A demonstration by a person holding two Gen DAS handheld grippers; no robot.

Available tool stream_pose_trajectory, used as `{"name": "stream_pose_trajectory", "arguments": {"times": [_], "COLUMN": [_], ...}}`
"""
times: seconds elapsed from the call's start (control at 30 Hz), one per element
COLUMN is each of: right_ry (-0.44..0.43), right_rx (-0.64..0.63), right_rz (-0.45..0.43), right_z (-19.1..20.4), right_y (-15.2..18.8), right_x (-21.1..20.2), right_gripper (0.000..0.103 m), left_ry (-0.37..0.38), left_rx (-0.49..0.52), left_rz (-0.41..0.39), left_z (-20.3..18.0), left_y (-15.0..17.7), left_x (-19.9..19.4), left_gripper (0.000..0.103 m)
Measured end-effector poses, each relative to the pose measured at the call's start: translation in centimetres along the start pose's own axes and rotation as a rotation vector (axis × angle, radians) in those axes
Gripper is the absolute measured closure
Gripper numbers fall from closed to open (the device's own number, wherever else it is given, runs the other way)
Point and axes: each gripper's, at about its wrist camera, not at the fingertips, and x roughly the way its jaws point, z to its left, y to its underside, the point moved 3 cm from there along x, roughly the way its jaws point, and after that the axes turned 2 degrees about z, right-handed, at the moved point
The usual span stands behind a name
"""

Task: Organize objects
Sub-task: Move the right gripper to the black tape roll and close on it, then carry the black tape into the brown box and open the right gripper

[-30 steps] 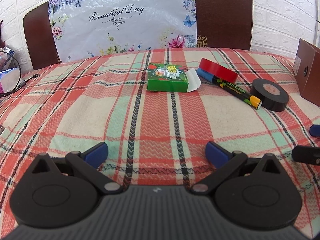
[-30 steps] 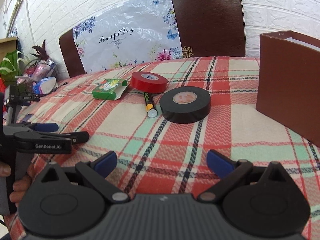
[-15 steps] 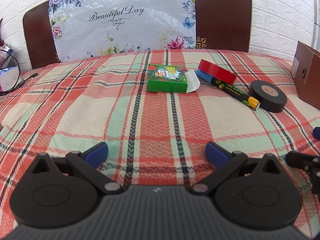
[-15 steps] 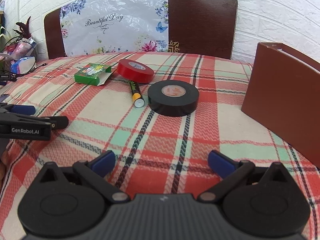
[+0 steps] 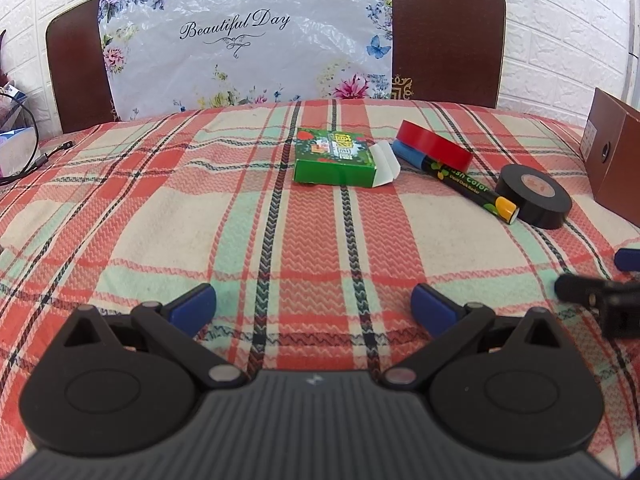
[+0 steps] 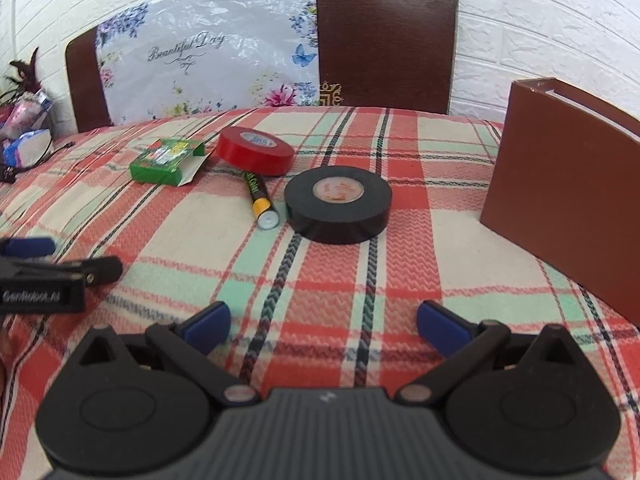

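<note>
Both the left gripper (image 5: pixel 314 306) and right gripper (image 6: pixel 322 322) are spread wide, holding nothing. A round black tape roll (image 6: pixel 338 204) lies flat on the bumpy checked cloth (image 6: pixel 400 280) (a marker (image 6: pixel 259 199) just left). Bare cloth fills the near side.

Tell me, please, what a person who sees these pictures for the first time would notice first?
The eye goes first to the cluster on the plaid tablecloth: a black tape roll nearest the right gripper, with a marker beside it whose far end runs under a red tape roll. A green box with an open flap lies left of them, and a brown box stands at the right edge.
</note>
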Motion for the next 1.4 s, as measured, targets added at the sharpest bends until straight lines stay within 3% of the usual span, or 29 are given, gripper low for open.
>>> {"name": "stream_pose_trajectory", "arguments": {"times": [0.1,0.33,0.43,0.47,0.5,0.63,0.83,0.87,0.93,1.03,1.1,1.17,1.27,1.37,1.4], "right_ry": [0.052,0.089,0.066,0.045,0.039,0.030,-0.046,-0.057,-0.061,-0.041,-0.037,-0.039,-0.023,-0.052,-0.060], "right_rx": [0.039,-0.003,-0.051,-0.074,-0.097,-0.113,-0.097,-0.096,-0.118,-0.145,-0.164,-0.178,-0.174,-0.161,-0.162], "right_rz": [-0.011,-0.033,-0.030,-0.034,-0.041,-0.033,-0.012,-0.012,-0.028,-0.053,-0.053,-0.056,-0.061,-0.036,-0.031], "right_z": [-0.6,-0.4,0.2,0.5,1.0,1.2,0.4,0.3,0.4,0.7,0.9,0.9,0.2,-0.4,-0.5], "right_y": [-0.7,-3.5,-4.4,-4.4,-4.3,-3.3,2.2,3.3,5.3,6.8,6.4,5.9,5.3,4.2,3.7], "right_x": [0.6,3.6,4.8,4.8,4.6,3.2,-3.3,-4.7,-7.2,-8.9,-8.8,-8.7,-8.2,-7.1,-6.6], "right_gripper": [0.000,0.000,0.009,0.021,0.027,0.028,0.028,0.032,0.057,0.067,0.067,0.065,0.041,0.033,0.026], "left_ry": [-0.001,-0.001,-0.001,-0.001,-0.001,-0.001,0.021,0.033,0.108,0.309,0.400,0.434,0.425,0.442,0.449], "left_rx": [0.000,0.000,0.000,0.000,0.000,0.000,-0.012,-0.022,-0.038,-0.050,-0.066,-0.068,-0.055,-0.054,-0.041], "left_rz": [0.000,0.000,0.000,0.000,0.000,0.000,0.016,0.031,0.059,0.131,0.185,0.198,0.207,0.260,0.290], "left_z": [0.0,-0.1,-0.1,-0.1,-0.1,-0.1,0.1,0.0,-1.1,-4.2,-6.2,-7.6,-9.1,-10.5,-11.1], "left_y": [0.0,0.0,0.0,0.0,0.0,0.0,0.1,0.2,0.2,-0.2,-0.6,-1.2,-2.2,-3.0,-3.1], "left_x": [0.0,0.0,0.0,0.0,0.0,0.0,-0.5,-0.8,-1.9,-3.3,-3.5,-3.7,-2.9,-1.2,-0.7], "left_gripper": [0.000,0.000,0.000,0.000,0.000,0.000,0.000,0.000,0.000,0.000,0.001,0.005,0.005,0.020,0.029]}}
